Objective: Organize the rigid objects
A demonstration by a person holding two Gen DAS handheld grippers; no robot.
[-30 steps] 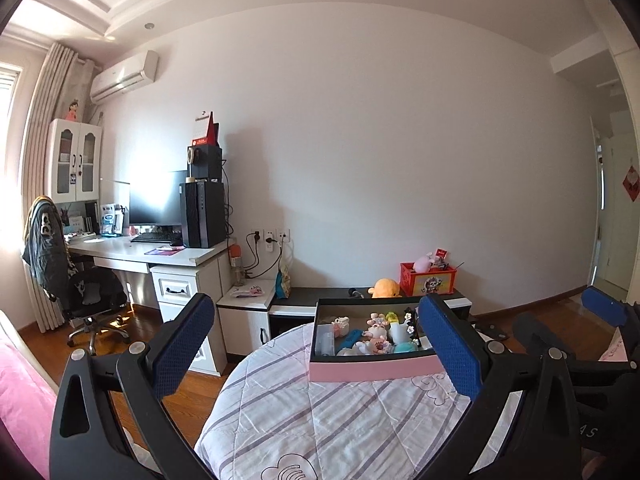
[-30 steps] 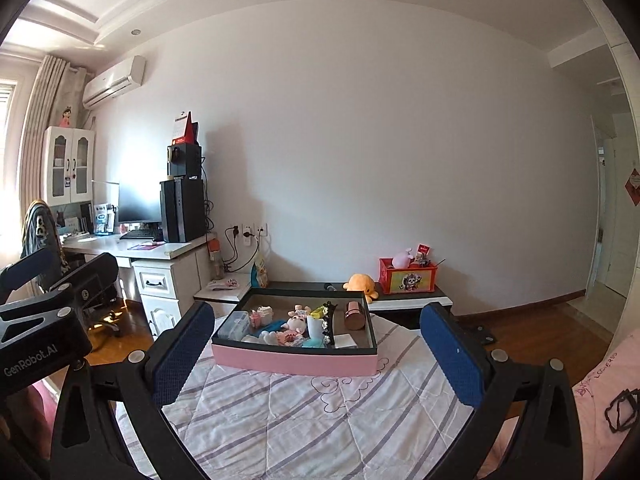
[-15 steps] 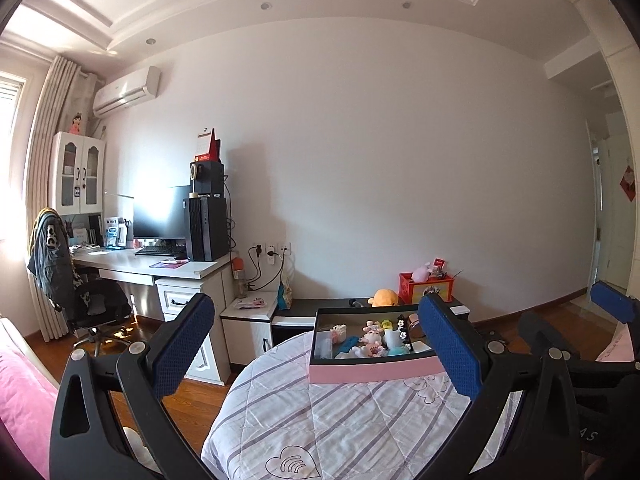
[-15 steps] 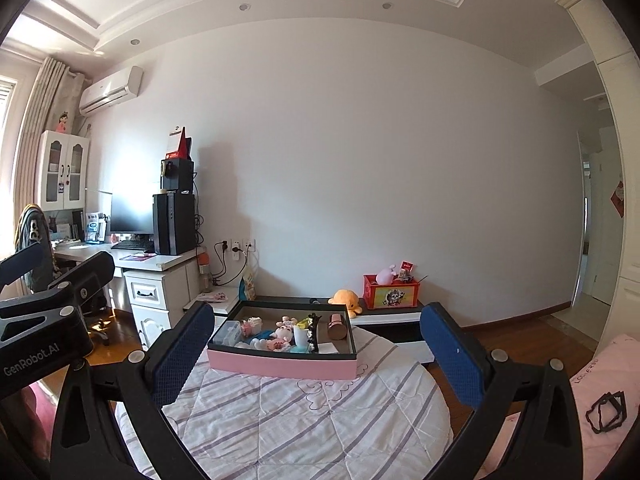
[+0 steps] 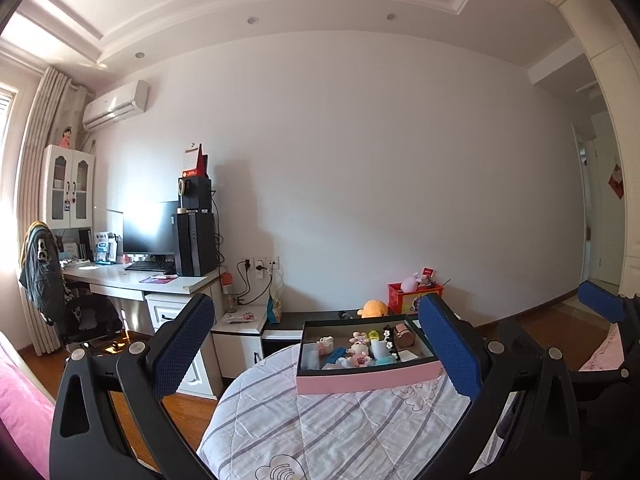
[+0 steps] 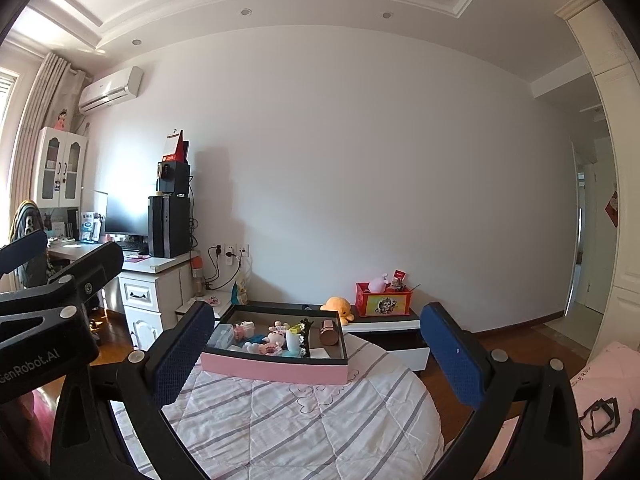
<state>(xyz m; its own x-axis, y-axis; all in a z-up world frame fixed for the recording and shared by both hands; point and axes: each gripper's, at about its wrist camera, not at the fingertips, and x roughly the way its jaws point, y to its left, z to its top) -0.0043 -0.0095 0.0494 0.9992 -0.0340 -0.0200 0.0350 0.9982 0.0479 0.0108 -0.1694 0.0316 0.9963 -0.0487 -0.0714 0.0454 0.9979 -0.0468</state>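
A pink-sided tray [image 5: 368, 380] with a dark rim sits at the far end of a round table with a striped quilt [image 5: 320, 420]. It holds several small toys, a white cup [image 5: 378, 347] and a brown cylinder [image 5: 401, 334]. The tray also shows in the right wrist view [image 6: 276, 368]. My left gripper [image 5: 316, 352] is open and empty, raised well short of the tray. My right gripper [image 6: 316, 356] is open and empty, also short of the tray. The left gripper's body shows at the left of the right wrist view [image 6: 44, 320].
A white desk [image 5: 152, 284] with a monitor and a black computer tower stands at the left, with an office chair [image 5: 52, 292]. A low black-topped cabinet [image 6: 384, 320] behind the table carries an orange plush and a red box [image 6: 382, 300]. Pink bedding [image 6: 600, 400] lies at right.
Both grippers have risen and drawn back, so the tray looks smaller and lower in both views. Both stay open.
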